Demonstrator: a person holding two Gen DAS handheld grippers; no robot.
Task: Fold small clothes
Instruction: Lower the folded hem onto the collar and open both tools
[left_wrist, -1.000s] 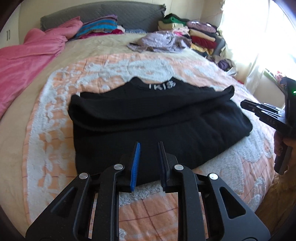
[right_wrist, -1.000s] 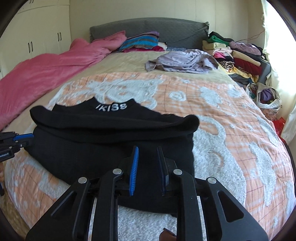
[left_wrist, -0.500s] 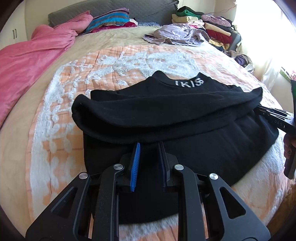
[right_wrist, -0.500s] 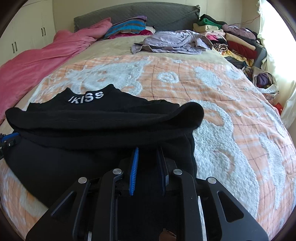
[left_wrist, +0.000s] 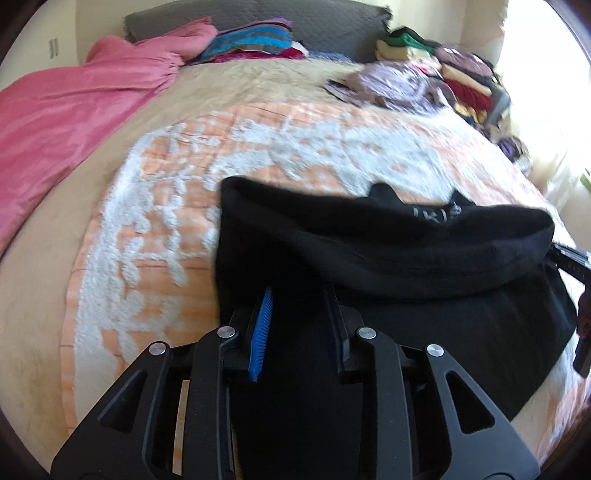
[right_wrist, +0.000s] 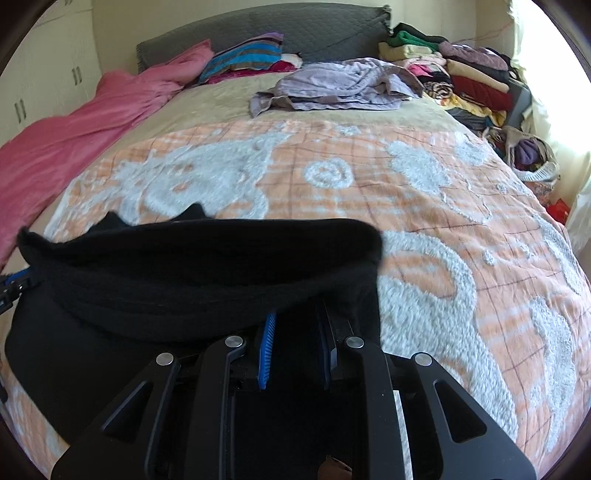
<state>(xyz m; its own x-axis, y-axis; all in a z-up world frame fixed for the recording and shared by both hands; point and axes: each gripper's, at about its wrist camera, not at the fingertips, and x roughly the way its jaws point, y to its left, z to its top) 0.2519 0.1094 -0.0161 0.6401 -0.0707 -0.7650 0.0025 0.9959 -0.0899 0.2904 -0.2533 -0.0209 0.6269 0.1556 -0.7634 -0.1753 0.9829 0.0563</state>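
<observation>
The left gripper is seen with its jaws narrowly parted, having just been opening, black cloth lying between them; whether the pads still press on it cannot be told. The right gripper is narrowly set too, its tips buried under a fold of the same cloth; a grip cannot be confirmed. One black knit top with white collar lettering lies partly folded on the near part of the one orange-and-white tufted bedspread. Farther off are seen one pink blanket, one crumpled lilac garment and one stack of folded clothes at the bed's far right corner.
</observation>
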